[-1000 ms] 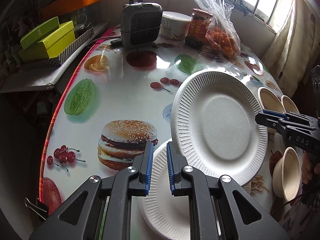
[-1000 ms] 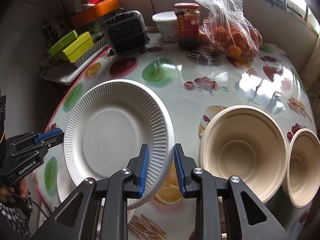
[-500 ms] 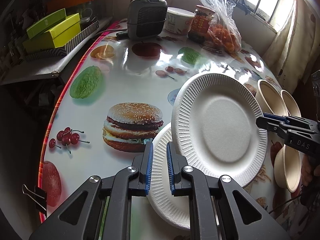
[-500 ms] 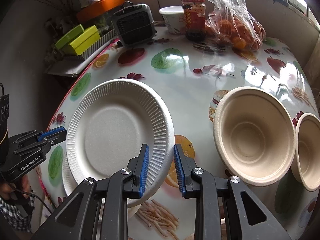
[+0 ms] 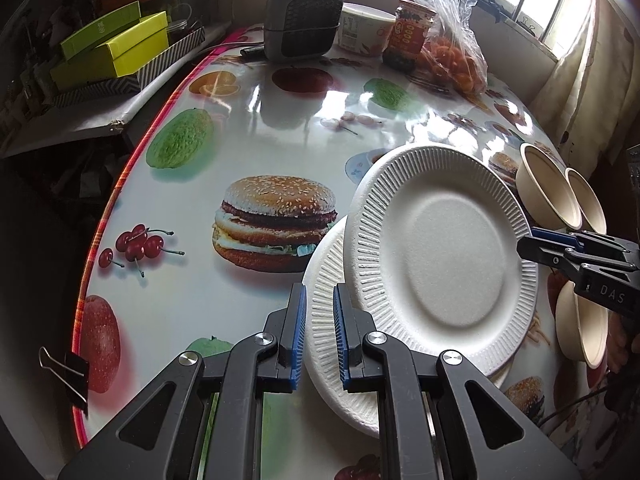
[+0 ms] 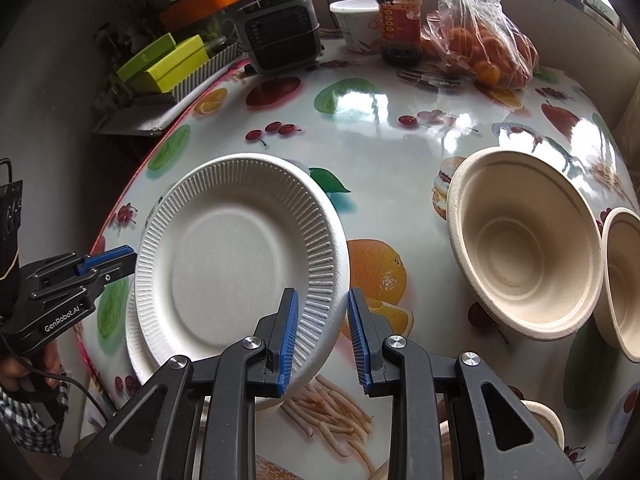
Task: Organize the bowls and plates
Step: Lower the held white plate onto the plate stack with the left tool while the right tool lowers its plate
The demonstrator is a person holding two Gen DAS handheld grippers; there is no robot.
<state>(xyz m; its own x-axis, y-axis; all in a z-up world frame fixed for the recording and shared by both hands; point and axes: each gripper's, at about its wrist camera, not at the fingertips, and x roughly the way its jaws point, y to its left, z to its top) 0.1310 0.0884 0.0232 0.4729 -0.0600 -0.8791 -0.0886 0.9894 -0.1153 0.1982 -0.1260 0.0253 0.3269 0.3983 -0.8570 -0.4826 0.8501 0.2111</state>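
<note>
Nearest the right wrist camera, the right claw (image 6: 322,336) has its blue pads spread apart around the near rim of the upper paper plate (image 6: 236,248), one pad over the ribbed edge and the other clear of it beside the plate, so nothing is clamped. That upper paper plate lies on the lower paper plate (image 5: 328,280), overlapping it but set off toward the bowls rather than centred, with its far edge seeming to ride a little high. In the left wrist view, the left claw (image 5: 319,332) sits low at the lower paper plate's near rim with its pads standing a narrow gap apart; the rim shows between them, yet whether they pinch it cannot be told. To finish this step well, the judgement is to let the upper paper plate drop flat, then nudge it toward the left claw until the two ribbed rims line up, keeping the lower one steady so it does not skate on the glossy tabletop (image 5: 280,140). Both claws point forward and slightly down, meeting the plates from opposite sides. Beyond the plates, on their right, stand the large paper bowl (image 6: 524,244) and a second paper bowl (image 6: 622,280) touching it, not yet nested.
</note>
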